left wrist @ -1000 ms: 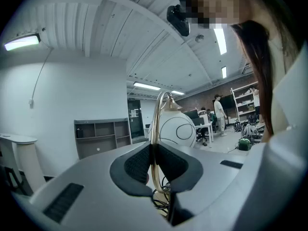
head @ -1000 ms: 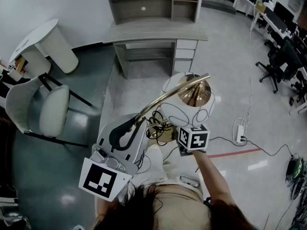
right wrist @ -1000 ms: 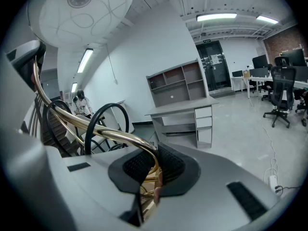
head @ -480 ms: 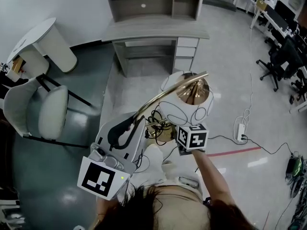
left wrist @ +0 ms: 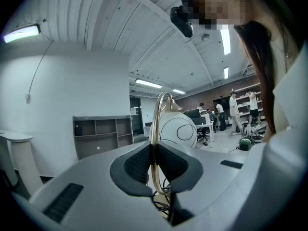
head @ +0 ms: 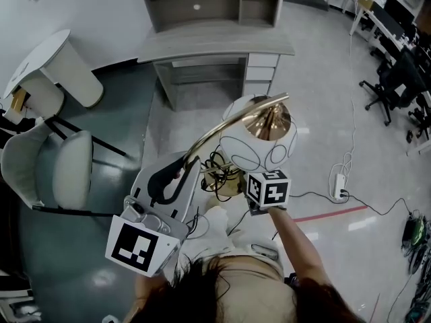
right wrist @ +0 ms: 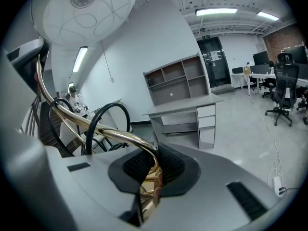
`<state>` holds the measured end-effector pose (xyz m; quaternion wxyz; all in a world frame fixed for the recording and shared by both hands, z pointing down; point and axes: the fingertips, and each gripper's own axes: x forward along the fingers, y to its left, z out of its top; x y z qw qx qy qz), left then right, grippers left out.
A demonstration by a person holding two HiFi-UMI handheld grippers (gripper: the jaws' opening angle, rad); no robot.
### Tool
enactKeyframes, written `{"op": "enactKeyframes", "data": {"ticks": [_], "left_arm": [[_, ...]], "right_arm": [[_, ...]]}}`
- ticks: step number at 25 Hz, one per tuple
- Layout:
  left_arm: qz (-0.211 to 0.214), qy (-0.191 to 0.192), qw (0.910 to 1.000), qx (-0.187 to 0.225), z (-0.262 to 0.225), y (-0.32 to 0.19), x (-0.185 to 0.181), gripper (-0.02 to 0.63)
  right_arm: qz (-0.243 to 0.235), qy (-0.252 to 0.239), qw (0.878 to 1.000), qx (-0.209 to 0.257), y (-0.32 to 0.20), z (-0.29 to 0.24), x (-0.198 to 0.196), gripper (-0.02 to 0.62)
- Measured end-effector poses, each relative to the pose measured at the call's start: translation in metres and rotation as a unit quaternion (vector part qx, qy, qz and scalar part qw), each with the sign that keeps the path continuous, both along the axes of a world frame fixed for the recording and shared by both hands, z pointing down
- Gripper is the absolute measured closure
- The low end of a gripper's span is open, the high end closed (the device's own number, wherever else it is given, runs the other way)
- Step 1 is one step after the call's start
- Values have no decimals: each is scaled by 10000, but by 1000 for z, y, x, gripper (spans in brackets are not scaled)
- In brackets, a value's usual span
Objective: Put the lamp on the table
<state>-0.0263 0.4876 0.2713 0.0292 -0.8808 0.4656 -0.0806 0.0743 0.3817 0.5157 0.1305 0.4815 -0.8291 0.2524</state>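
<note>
Holding the lamp (head: 256,140) aloft, left gripper (left wrist: 153,161) and right gripper (right wrist: 152,170) each clamp its brass stem (head: 209,136). Stem appears rigid, slick; globe (left wrist: 182,131) likely fragile.

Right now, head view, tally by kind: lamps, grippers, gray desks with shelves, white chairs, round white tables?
lamp: 1
grippers, both shut on the lamp: 2 (left gripper, right gripper)
gray desk with shelves: 1
white chair: 1
round white table: 1
Total: 6
</note>
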Motion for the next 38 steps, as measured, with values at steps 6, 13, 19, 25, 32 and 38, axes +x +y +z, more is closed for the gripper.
{"op": "enactKeyframes", "data": {"ticks": [6, 13, 19, 25, 32, 38], "left_arm": [[104, 130, 9995, 256, -10, -40, -11, 565], [183, 190, 9993, 278, -15, -82, -28, 565], [170, 146, 9994, 257, -20, -117, -51, 565], [159, 121, 9993, 326, -21, -147, -70, 566], [217, 90, 9993, 303, -17, -171, -82, 566], [254, 95, 9993, 252, -17, -196, -82, 566]], "right_arm": [[45, 47, 10000, 25, -38, -4, -9, 555], [159, 104, 9998, -20, -79, -9, -21, 555], [149, 74, 9999, -40, -113, -11, -45, 555], [197, 21, 9998, 32, -145, -13, -65, 555], [229, 62, 9997, 42, -171, -12, -76, 555], [196, 42, 9998, 0, -193, -10, -78, 555]]}}
